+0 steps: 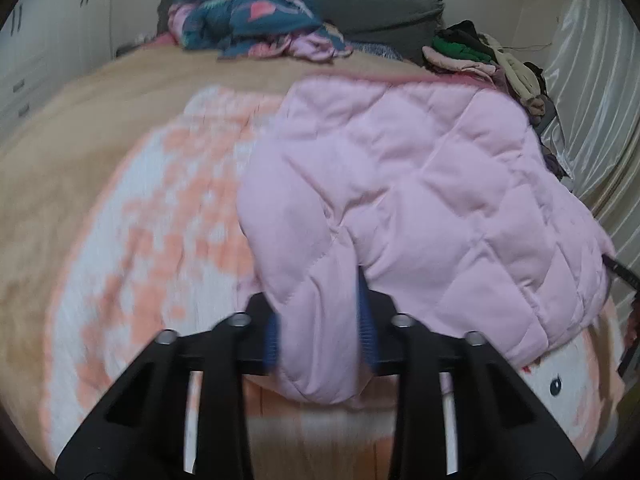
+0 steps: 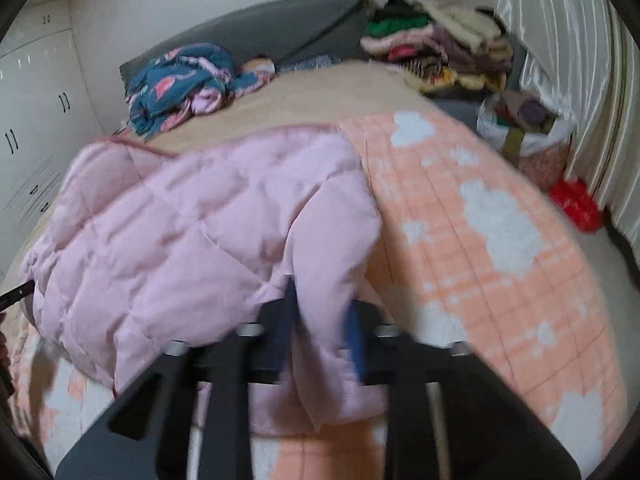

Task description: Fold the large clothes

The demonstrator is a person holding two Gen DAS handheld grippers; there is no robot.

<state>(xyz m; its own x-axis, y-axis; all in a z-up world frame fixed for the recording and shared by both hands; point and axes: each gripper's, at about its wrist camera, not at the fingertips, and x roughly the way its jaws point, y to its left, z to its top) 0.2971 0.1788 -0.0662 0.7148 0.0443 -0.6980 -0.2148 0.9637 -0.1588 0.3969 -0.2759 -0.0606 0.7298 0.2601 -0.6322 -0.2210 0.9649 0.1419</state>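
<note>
Already your left claw [image 1: 320,328] and right claw [image 2: 320,332] each pinch a near corner of the pink quilted coat [image 1: 400,184] spread on the bed [image 1: 120,200]; puffy, light and probably slippery, it wants deep bites at seams.

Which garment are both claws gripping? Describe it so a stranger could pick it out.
Start at the bed with the peach-and-white blanket. On it lies a pale pink quilted puffer jacket, its near edge pinched by the left claw and the right claw. Unlike the blue patterned bundle and the clothes pile, it is plain, puffy and spread flat.
</note>
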